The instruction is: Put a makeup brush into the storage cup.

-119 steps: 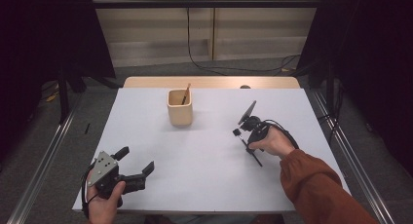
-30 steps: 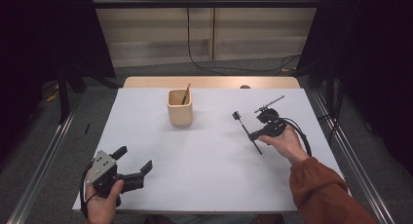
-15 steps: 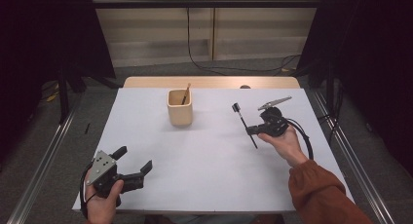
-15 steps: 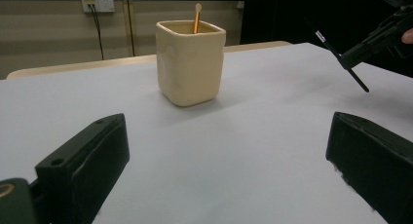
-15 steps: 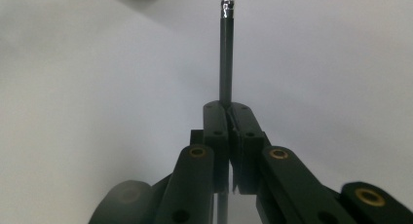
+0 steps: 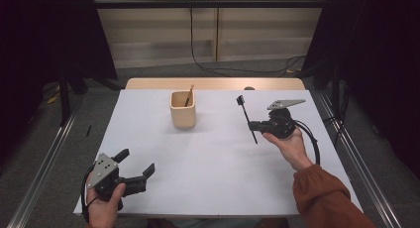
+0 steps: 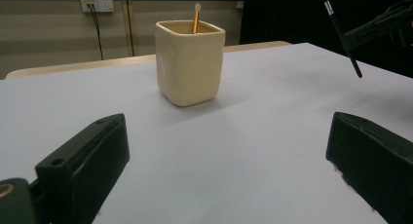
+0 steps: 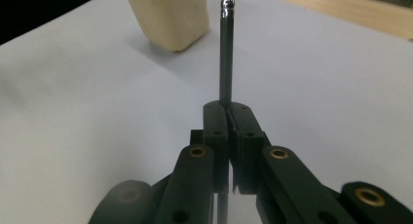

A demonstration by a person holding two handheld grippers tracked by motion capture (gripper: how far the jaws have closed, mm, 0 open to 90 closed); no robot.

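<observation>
Black pencil (image 6: 246,119) already lifted clear of the bench, clamped between the shut fingers of the right gripper (image 6: 253,125) toward the right edge; still to carry over and drop into the beige cup (image 6: 182,109) near the far edge beside the wooden stick (image 6: 188,95); left gripper (image 6: 134,167) idle at the near left corner, fingers apart.

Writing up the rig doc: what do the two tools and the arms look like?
Both tools, left tool and right tool, are black, two-jawed, each topped by a grey triangular plate with small holes. A black cable loops from the right one. Brass-coloured pivot pins. Rust-orange sleeve on the right arm.
</observation>
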